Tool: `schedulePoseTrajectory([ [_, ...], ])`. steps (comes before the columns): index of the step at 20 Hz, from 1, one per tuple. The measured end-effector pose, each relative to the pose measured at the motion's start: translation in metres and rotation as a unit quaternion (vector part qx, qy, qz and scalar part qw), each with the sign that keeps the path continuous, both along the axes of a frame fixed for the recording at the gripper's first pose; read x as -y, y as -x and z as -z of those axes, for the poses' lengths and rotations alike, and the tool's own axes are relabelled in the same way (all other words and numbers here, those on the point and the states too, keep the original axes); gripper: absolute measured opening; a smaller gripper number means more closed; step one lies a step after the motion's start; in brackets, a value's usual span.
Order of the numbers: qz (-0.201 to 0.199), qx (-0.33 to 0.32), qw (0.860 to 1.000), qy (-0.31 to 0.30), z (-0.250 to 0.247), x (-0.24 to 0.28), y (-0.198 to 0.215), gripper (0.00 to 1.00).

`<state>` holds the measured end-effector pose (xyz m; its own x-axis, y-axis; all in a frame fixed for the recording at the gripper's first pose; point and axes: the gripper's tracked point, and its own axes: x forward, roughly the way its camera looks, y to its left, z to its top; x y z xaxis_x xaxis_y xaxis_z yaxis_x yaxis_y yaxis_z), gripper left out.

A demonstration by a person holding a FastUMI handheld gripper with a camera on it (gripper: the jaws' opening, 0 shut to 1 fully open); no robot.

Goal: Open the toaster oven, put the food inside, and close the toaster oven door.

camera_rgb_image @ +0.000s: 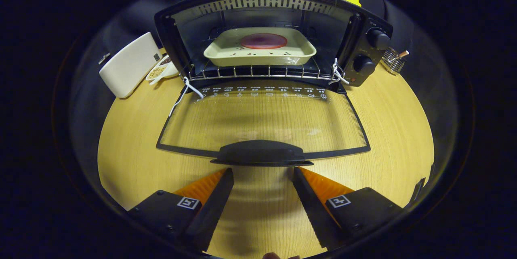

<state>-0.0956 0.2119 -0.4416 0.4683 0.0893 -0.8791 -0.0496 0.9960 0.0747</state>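
Tray [258, 55] on rack [258, 72] inside toaster oven [363, 32]; open door [262, 121] ahead of parted claw [262, 174]

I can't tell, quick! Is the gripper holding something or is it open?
Gripper: open, holding nothing; its fingers sit just short of the handle of the lowered toaster oven door.

Gripper [262, 174]: two wedge-shaped fingers [214, 206] stood apart, nothing between them, tapering forward to narrow tips. Inner faces were ribbed with fine saw-tooth ridges. Each finger sat on blocky base; each base carried small square white-and-black marker on top. Small round screw heads showed on the bases. Sliver of person's hand [278, 255] showed behind, between bases.
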Motion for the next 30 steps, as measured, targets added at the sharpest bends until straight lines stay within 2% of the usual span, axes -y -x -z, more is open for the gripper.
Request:
schedulePoseTrajectory([
  [5, 0.008, 0.002, 1.0, 0.006, -0.002, 0.007, -0.001, 0.98],
  [17, -0.002, 0.098, 0.995, 0.007, -0.051, 0.013, -0.001, 0.99],
  [21, -0.007, 0.139, 0.99, 0.009, -0.07, 0.017, -0.01, 0.99],
  [30, 0.002, 0.187, 0.982, -0.01, -0.116, 0.025, -0.037, 0.99],
])
